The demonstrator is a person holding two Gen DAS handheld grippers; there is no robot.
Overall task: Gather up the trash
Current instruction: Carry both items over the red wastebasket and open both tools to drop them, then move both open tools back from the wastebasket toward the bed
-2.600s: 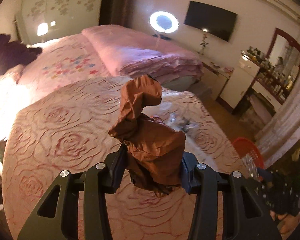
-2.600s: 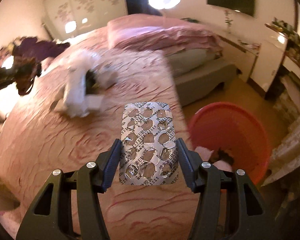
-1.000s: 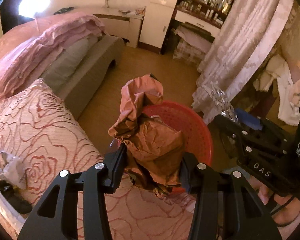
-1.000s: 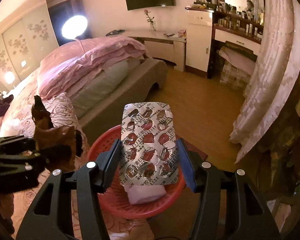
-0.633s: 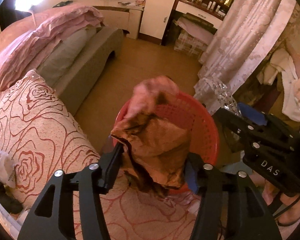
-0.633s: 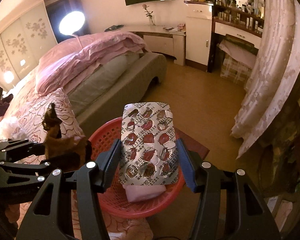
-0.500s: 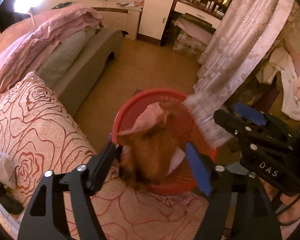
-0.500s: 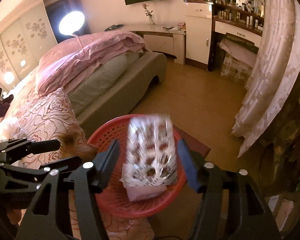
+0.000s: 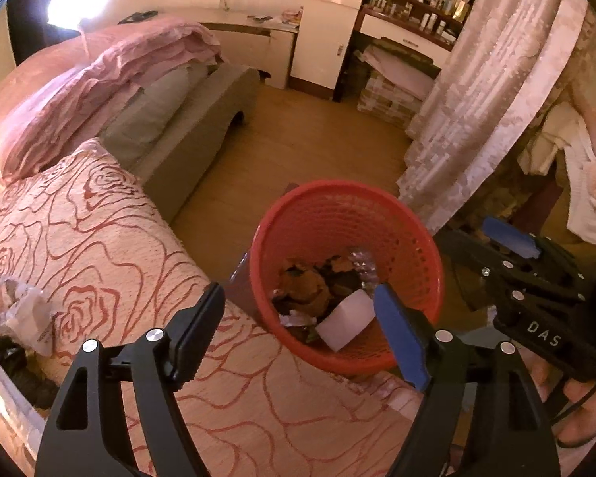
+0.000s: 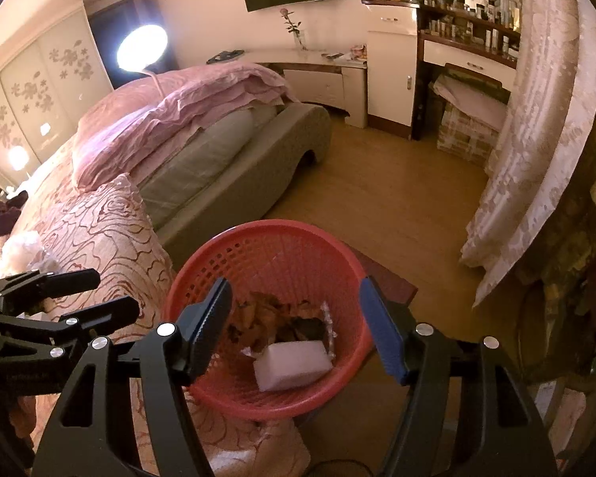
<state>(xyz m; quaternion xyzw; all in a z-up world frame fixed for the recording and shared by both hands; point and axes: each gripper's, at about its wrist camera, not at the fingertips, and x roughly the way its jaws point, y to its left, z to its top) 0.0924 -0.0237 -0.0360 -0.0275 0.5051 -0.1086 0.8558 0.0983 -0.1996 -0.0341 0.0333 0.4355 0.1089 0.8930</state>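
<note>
- The red basket (image 9: 339, 214) (image 10: 274, 246) stands on the wooden floor (image 9: 310, 151) (image 10: 381, 206), right against the corner of the bed.
- Inside it lies the trash: crumpled brown paper (image 9: 304, 288) (image 10: 262, 316), a white block (image 9: 345, 320) (image 10: 294, 363) leaning toward the near wall, and a strip of silver foil (image 9: 361, 264) (image 10: 327, 328) against the far side.
- The left gripper (image 9: 298, 326) hangs above the near rim of the basket with its jaws spread wide and nothing between them; the trash shows through the gap.
- The right gripper (image 10: 296, 330) is also spread wide and empty, held over the basket's mouth from the other side.
- In the left view the right gripper (image 9: 508, 262) shows at the right edge, just beside the basket; in the right view the left gripper (image 10: 79, 290) shows at the left, over the bedspread.
- The bedspread (image 9: 99, 246) (image 10: 99, 238) is pink with a red rose pattern and reaches up to the basket's side.
- A crumpled clear plastic bag (image 9: 24, 314) (image 10: 24, 250) lies on the bedspread, well apart from the basket.
- Farther off, folded pink bedding (image 9: 91, 87) (image 10: 178, 111) is piled on the bed.
- A pale lace curtain (image 9: 488, 79) (image 10: 536, 139) hangs down to the floor near the basket's far side.
- A white cabinet (image 9: 326, 39) (image 10: 391, 75) stands against the back wall.
</note>
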